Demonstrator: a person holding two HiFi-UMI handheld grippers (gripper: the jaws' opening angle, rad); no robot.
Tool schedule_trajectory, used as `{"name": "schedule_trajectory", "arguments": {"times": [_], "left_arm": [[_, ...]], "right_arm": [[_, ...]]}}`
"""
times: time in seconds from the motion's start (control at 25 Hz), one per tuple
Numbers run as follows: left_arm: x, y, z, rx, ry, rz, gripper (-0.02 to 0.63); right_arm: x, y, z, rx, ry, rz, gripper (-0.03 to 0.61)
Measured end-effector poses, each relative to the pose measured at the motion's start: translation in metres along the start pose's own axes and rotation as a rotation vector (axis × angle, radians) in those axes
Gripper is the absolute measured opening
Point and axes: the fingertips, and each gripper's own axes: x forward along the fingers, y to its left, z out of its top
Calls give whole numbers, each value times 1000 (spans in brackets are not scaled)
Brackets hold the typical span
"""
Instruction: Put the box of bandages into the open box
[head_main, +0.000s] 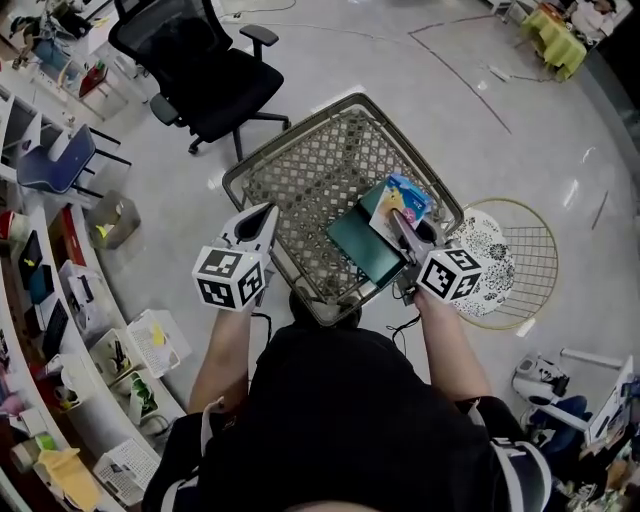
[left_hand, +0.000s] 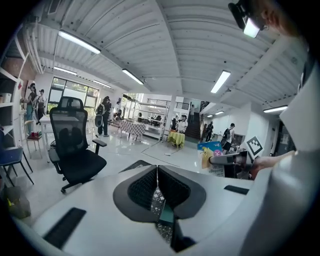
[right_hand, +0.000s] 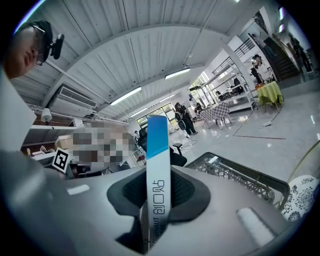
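The box of bandages (head_main: 402, 203), blue with yellow and pink print, hangs over the right part of a wire mesh basket (head_main: 290, 137). My right gripper (head_main: 402, 228) is shut on it; in the right gripper view the box (right_hand: 157, 150) stands upright between the pads, its narrow blue-and-white edge facing the camera. Just left of it and lower, a dark green open box (head_main: 360, 250) lies inside the basket. My left gripper (head_main: 266, 212) is at the basket's left rim, its jaws together with nothing in them (left_hand: 157, 172). The left gripper view shows the held box (left_hand: 210, 152) at the right.
A black office chair (head_main: 200, 70) stands beyond the basket at the upper left. A round wire frame with a patterned white disc (head_main: 500, 262) lies on the floor to the right. Shelves with small goods (head_main: 60, 290) line the left side. My body fills the lower part of the head view.
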Motion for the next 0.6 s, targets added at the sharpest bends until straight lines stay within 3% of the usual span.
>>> {"name": "schedule_trajectory", "arguments": {"times": [0.32,0.6], "left_arm": [[24,16,-17,-25,31,-126,14],[67,-14,-28,-28,92,-258,14]], "right_arm": [[16,1,-34,9,65,-111,86],[9,-42,-75,-19,207,-209,86]]}}
